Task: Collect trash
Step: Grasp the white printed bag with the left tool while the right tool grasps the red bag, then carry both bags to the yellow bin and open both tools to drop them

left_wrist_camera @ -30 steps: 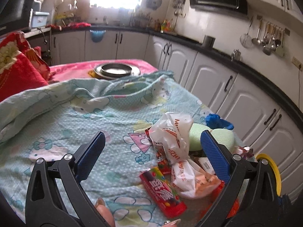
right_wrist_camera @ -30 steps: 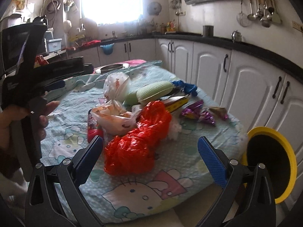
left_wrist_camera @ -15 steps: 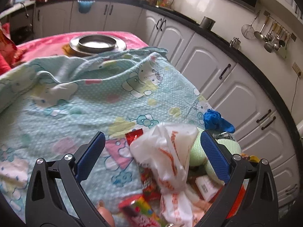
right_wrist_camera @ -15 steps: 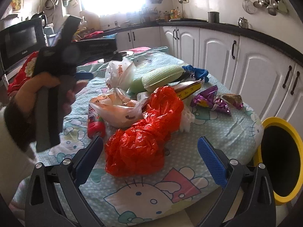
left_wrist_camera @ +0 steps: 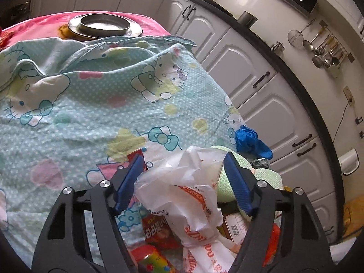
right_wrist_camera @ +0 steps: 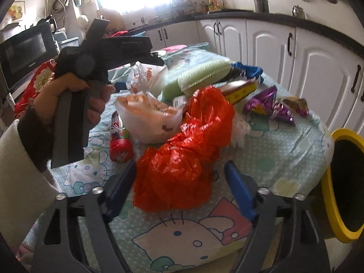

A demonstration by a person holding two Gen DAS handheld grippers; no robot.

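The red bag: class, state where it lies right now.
In the right wrist view the red bag lies centre on the table, between the right gripper's fingers, with the yellow-rimmed bin off to the right.

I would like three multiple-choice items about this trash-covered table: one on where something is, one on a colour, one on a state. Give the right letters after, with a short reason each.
1. Where is the yellow-rimmed bin?
A. On the table
B. Beside the table edge, at the right of the right wrist view
C. On the counter

2. What colour is the crumpled bag between the right gripper fingers?
A. Red
B. Green
C. Black

3. How does the white plastic bag stand to the left gripper?
A. Far from it
B. Between its fingers, jaws just been closing
C. Hanging in the air below it

Answers: 1 B, the yellow rim shows past the tablecloth edge. 2 A, the bag is bright red. 3 B, the bag fills the gap between the blue pads.
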